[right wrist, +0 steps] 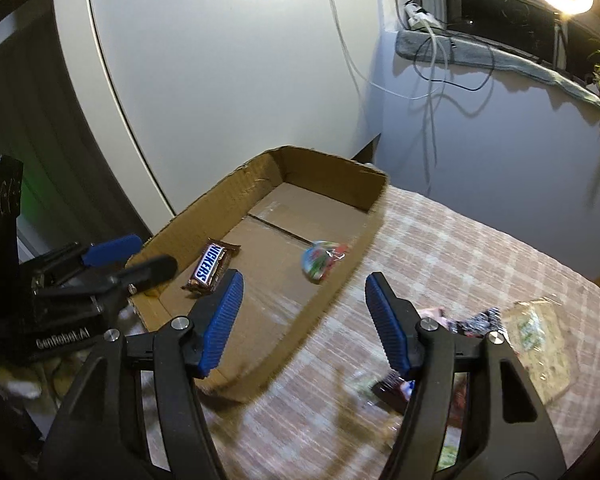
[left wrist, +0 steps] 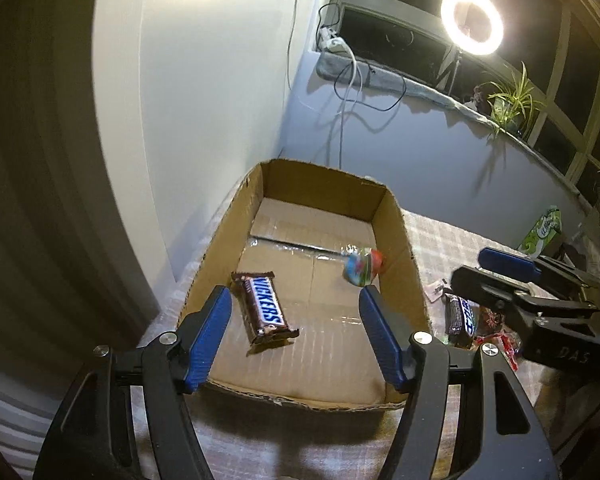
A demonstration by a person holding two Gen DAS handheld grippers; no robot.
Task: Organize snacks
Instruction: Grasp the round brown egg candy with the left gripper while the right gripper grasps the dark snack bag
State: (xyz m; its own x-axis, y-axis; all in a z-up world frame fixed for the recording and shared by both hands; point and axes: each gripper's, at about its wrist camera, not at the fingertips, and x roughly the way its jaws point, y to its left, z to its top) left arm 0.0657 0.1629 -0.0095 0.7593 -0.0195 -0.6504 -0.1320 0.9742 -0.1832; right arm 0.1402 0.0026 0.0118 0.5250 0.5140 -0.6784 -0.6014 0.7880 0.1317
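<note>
An open cardboard box (left wrist: 404, 240) stands on the checked cloth and also shows in the right wrist view (right wrist: 260, 172). A Snickers bar (left wrist: 265, 307) lies on its floor at the left, and shows in the right wrist view (right wrist: 211, 267). A small colourful candy packet (left wrist: 362, 266) is blurred near the box's right wall, it also shows in the right wrist view (right wrist: 323, 260). My left gripper (left wrist: 294, 312) is open and empty above the box's near end. My right gripper (right wrist: 303, 300) is open and empty, over the box's right edge; it also shows in the left wrist view (left wrist: 496, 272).
Loose snacks lie on the cloth right of the box: a second Snickers bar (left wrist: 462, 318), red wrappers (left wrist: 500, 336), dark wrappers (right wrist: 476, 322) and a clear packet (right wrist: 536, 336). A green carton (left wrist: 542, 230) stands far right. Wall, cables and ring light (left wrist: 471, 21) are behind.
</note>
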